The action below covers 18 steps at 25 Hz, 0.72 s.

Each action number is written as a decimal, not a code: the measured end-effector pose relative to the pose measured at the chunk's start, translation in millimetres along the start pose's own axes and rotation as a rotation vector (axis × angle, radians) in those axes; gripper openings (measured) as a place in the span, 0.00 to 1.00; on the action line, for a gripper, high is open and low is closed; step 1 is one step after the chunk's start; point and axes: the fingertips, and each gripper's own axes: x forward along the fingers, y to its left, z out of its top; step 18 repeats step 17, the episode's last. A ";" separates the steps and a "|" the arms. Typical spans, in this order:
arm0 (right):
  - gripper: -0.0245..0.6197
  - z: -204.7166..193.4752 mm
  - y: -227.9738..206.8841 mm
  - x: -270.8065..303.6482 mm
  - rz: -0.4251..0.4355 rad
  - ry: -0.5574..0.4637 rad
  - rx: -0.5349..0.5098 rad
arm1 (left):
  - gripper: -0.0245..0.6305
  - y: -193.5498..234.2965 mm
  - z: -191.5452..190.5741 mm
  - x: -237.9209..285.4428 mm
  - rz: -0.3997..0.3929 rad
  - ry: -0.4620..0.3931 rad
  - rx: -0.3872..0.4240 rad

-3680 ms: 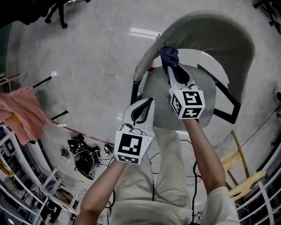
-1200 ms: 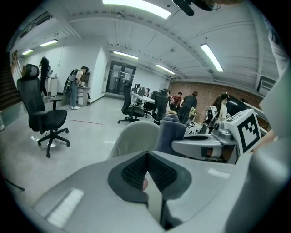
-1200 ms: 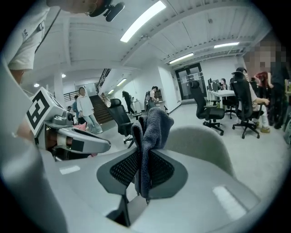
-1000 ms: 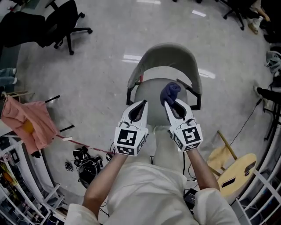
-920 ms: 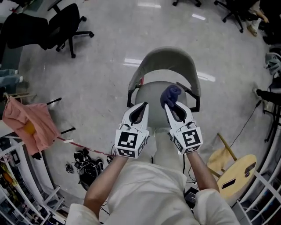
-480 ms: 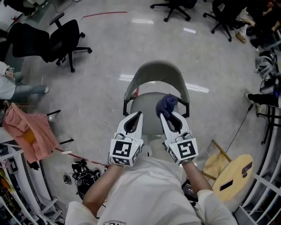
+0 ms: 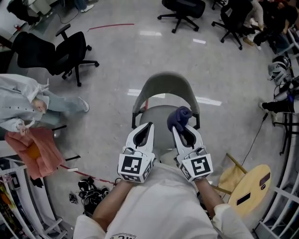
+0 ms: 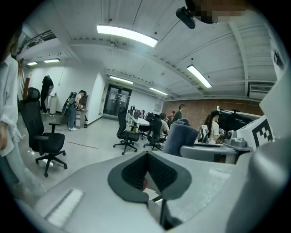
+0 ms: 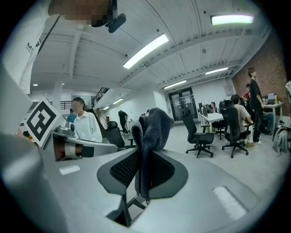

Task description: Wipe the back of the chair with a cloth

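Right gripper (image 7: 179, 130) jaws clamped on a bunched dark blue cloth (image 7: 179, 116); the cloth sticks up past the tips. Left gripper (image 7: 148, 126) is just beside it, jaws pressed together with nothing between. Grey chair with curved fabric backrest (image 7: 166, 84) sits ahead of and below both grippers. The cloth is short of the backrest, over the seat.

The pale grey polished concrete floor (image 7: 107, 74) carries a grey curved-back chair (image 7: 166, 86) at the middle. Black swivel office chairs stand far left (image 7: 70, 46) and far (image 7: 184, 8) (a thin red line (image 7: 110, 26) runs between them), and a round-topped wooden stool (image 7: 250, 189) near right.
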 end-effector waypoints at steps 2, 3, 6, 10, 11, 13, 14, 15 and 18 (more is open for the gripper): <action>0.15 3.1 0.3 -0.1 0.002 -0.004 -0.009 | 0.04 -1.5 -0.8 1.3 -0.002 0.001 0.006; 0.15 4.0 0.0 -0.2 0.001 -0.002 -0.012 | 0.04 -2.6 -1.3 2.1 -0.002 0.001 0.007; 0.15 2.2 -1.8 -2.2 0.002 0.011 -0.022 | 0.04 -7.8 -4.9 2.0 0.000 0.005 0.009; 0.15 -3.5 -9.2 -3.2 0.004 0.028 -0.017 | 0.04 -14.6 -10.7 1.4 0.006 0.018 0.019; 0.15 -4.8 -11.0 -3.1 0.004 0.035 -0.014 | 0.04 -15.7 -11.4 1.6 0.008 0.022 0.022; 0.15 -6.6 -13.1 -3.2 0.006 0.044 -0.009 | 0.04 -16.3 -11.5 2.2 0.012 0.026 0.025; 0.15 -6.8 -13.5 -3.2 0.008 0.046 -0.008 | 0.04 -16.1 -10.9 2.6 0.014 0.024 0.026; 0.15 -6.8 -13.6 -3.1 0.009 0.047 -0.008 | 0.04 -15.8 -10.0 3.0 0.016 0.022 0.026; 0.15 -6.7 -13.4 -2.7 0.013 0.049 -0.007 | 0.04 -14.9 -8.4 3.5 0.023 0.018 0.027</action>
